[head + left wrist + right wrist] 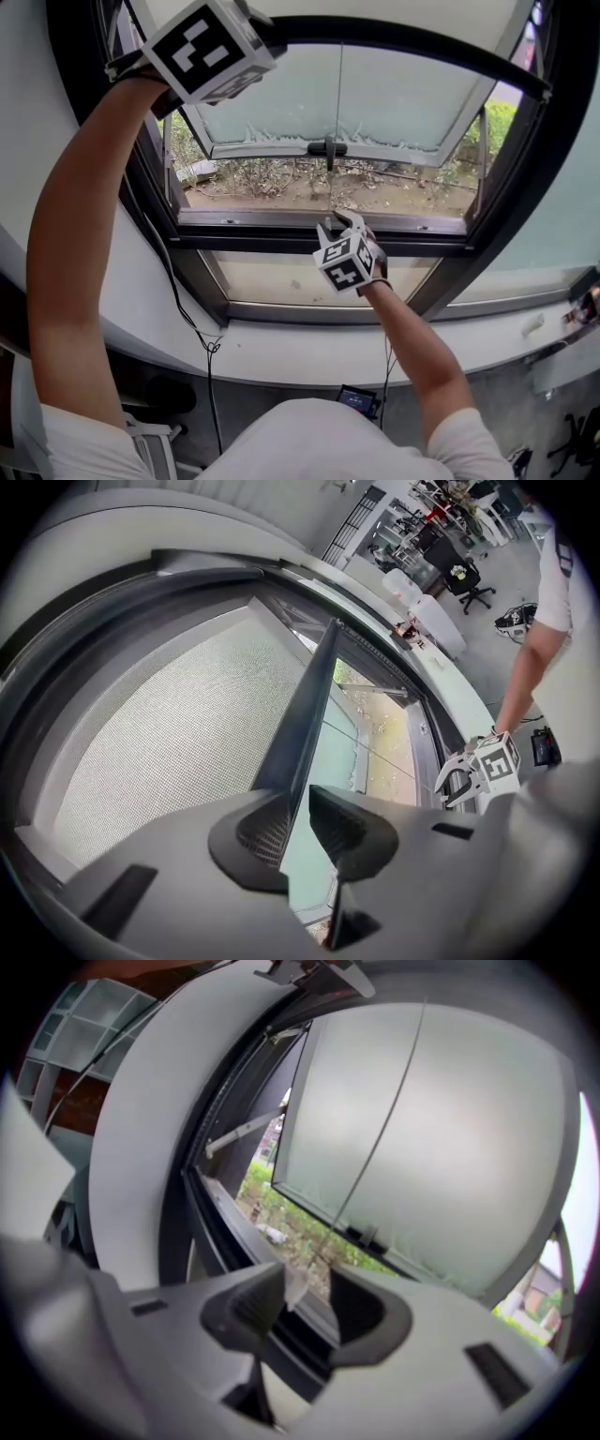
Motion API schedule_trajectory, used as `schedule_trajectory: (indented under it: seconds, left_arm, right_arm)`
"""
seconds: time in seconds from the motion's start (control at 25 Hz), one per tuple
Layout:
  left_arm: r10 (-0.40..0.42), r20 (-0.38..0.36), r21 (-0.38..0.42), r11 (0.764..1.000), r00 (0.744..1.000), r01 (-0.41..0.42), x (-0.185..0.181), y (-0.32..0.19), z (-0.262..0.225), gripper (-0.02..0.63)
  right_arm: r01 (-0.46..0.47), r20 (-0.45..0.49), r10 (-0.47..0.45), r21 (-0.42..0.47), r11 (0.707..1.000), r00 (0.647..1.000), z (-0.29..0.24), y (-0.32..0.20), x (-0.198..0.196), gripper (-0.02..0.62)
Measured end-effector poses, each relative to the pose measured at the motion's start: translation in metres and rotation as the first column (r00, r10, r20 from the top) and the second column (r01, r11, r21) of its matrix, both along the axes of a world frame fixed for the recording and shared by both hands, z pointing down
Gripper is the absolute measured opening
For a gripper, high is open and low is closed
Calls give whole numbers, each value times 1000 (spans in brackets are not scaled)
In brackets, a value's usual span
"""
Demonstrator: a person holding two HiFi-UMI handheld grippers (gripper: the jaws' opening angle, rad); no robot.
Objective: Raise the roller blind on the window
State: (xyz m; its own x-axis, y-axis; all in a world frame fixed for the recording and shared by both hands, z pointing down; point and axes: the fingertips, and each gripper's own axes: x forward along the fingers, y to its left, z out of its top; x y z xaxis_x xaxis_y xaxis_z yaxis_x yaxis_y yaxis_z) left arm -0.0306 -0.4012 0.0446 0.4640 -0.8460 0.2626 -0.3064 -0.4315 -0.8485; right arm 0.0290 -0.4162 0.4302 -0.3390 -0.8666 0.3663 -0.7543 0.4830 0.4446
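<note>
Left gripper (292, 801): its jaws are closed on the bottom bar (314, 696) of the roller blind (169, 733). The dark bar runs up and away from between the two pads.
Left arm (75, 234): it is stretched up high, so the left gripper is at the top left of the window.
Right gripper (305, 1283): its jaws are wide apart. A small white cord end (292, 1288) hangs between them, close to the left pad. The pads do not squeeze it.
Pull cord (336, 103): a thin line that comes straight down from the bar to the right gripper.
Roller blind: its grey mesh cloth is beside the left gripper. Its bar is high up, near the top of the window.
Window frame (319, 242): dark, and the right gripper is just in front of its lower rail.
Open pane (394, 103): milky glass, tipped outward, with a dark handle (326, 147) on its lower edge.
Outside: green plants (272, 173) and brown ground show under the pane.
Sill (309, 352): white, below the frame.
Black cable (178, 291): it hangs down the wall on the left.
</note>
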Motion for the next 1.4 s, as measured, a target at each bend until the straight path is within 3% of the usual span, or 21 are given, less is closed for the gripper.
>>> schedule_trajectory:
  seconds: [0.28,0.4,0.56,0.84,1.08,1.2,1.4]
  left_arm:
    - [37,2,24,999,999,-37,6,2,-6,81]
    - [20,1,31,999,1000,-20,3,0,-7,81]
    - [-9,-12,15,1000,1000,9,-4,-2,-3,81]
    - [51,-74,34,998,996,-48,5,3,-10,81]
    - [17,-95,40,999,995,-13,-2,1,-8,81]
    - [14,-137,29,1000,990,-10,-4,1,-8,81]
    - [61,-204,80,996,977,-45,3,6,-21,81]
  right_arm:
    - [2,-6,-2,16,1000,1000,-7,-7,-4,139]
    - [3,-2,-3,26,1000,1000,-10,-7,-5,58]
    - [0,-23,0,17,1000,1000,-8,-5,-6,54]
    - [15,-85,-12,32,999,996,-7,10,-7,52]
    - [9,-93,-6,31,999,996,-7,18,-1,52]
    - [6,-103,-2,40,999,995,-8,22,2,52]
    - [11,-122,-4,59,998,993,-13,27,3,52]
